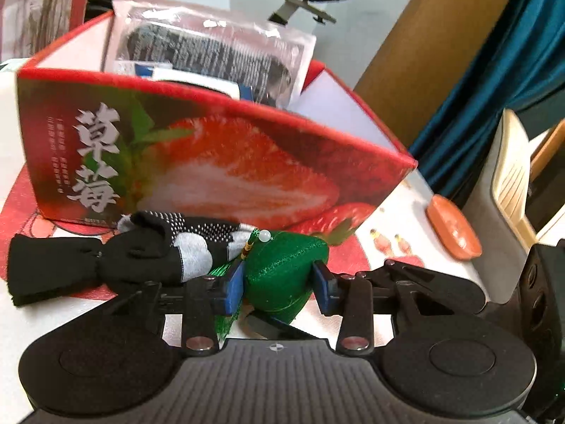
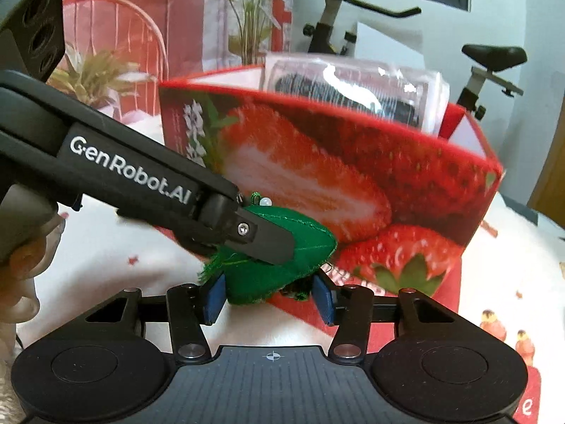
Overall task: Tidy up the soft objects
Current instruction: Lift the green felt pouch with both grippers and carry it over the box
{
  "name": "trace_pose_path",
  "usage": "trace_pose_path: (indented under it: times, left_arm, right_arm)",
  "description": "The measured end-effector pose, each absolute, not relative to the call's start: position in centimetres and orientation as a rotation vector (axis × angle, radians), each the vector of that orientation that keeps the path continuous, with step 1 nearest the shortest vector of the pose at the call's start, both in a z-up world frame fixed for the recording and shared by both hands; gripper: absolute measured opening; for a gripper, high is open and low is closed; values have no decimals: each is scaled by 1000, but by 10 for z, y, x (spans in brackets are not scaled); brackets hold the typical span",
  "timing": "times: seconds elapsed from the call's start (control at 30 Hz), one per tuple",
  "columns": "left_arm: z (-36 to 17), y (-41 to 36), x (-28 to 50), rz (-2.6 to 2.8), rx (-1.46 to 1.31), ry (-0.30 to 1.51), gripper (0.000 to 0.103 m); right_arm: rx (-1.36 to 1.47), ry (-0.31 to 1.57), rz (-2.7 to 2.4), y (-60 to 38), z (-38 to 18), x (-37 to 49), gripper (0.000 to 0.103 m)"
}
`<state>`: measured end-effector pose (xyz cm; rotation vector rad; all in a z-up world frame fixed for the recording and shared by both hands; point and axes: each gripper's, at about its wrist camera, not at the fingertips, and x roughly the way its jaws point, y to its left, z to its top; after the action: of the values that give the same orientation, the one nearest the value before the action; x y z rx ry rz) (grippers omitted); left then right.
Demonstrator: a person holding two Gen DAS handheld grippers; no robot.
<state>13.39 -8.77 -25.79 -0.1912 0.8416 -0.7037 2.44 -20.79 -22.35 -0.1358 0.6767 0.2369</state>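
The strawberry box (image 1: pixel 219 162) already holds a clear packet (image 1: pixel 212 49). In front of it, the left gripper (image 1: pixel 279 282) clamps the green sachet (image 1: pixel 286 268); the right gripper (image 2: pixel 268 295) brackets it, contact unclear. Beside the box, the black socks (image 1: pixel 106 258) remain unsorted.

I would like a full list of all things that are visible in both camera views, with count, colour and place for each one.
green pouch: one, green with a white bead and tassel, on the table before the box, between both tongs
sock bundle: one, black and grey with white dots, left of the pouch
strawberry box: one, red, open top, behind the pouch
plastic packet: one, clear with dark contents, standing in the box
orange dish: one, at the table's right edge
tablecloth: one, white and red print
exercise bike: one, black, in the background
left tongs: black with blue pads, pressing the pouch
right tongs: black with blue pads; left pad touches the pouch, right pad apart
hand: one, holding the left tongs
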Motion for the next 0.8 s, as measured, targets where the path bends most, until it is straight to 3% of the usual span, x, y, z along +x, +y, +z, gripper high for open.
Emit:
trace_pose_path:
  times: [0.8]
  left_arm:
    - [-106,-80,141,-789,-200,545,44]
  right_arm:
    - [-230,354,246,-220,-71,57,47]
